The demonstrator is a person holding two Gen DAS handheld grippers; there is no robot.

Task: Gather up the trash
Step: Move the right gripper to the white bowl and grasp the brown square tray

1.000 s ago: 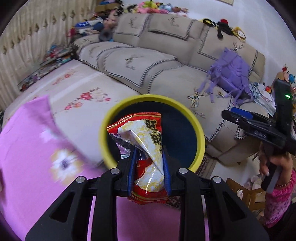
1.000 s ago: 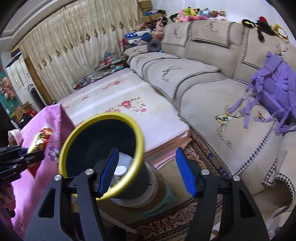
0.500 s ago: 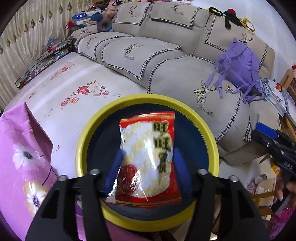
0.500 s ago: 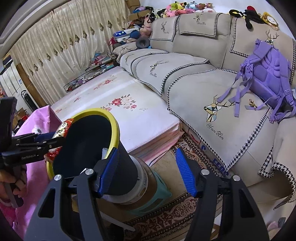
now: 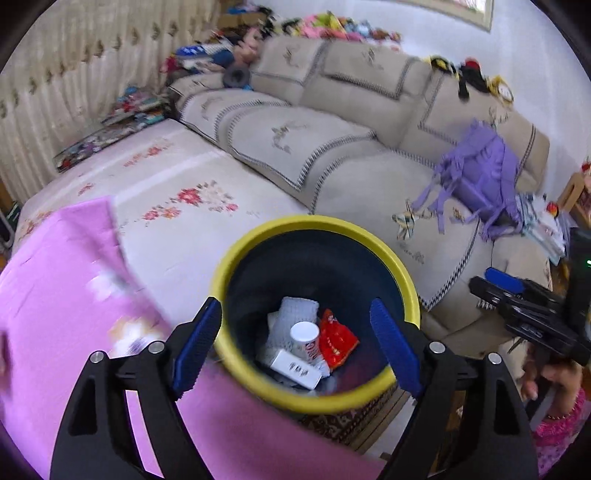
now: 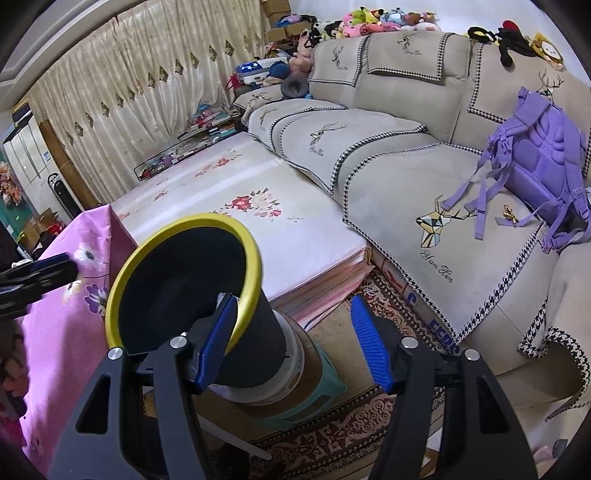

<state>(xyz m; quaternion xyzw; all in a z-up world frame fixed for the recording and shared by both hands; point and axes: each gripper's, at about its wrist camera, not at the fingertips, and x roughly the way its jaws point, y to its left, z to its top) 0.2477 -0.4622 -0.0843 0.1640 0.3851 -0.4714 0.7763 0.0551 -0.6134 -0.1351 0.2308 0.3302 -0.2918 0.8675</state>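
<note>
The left gripper (image 5: 297, 341) is held above the mouth of the yellow-rimmed bin (image 5: 402, 273); its jaws have just been opening and now stand wide, with nothing between the blue pads. The red snack wrapper (image 5: 337, 339) is seen lying at the bottom of the bin, beside a white cup (image 5: 306, 338), a white box (image 5: 295, 369) and a white textured paper (image 5: 297, 308). The right gripper (image 6: 290, 341) is held beside the bin, jaws parted and empty, its left pad in front of the yellow rim; contact cannot be told. The bin is seated on a white bucket (image 6: 295, 363) over a teal stool (image 6: 325, 391) on a patterned rug (image 6: 332, 439). A pink floral cloth (image 5: 55, 295) lies to the left. Farther off, a floral white mattress (image 6: 258, 192) is seen, then a beige sofa (image 6: 388, 147) with a purple backpack (image 6: 539, 155); plush toys (image 6: 384, 18) are lined up along the sofa back.
</note>
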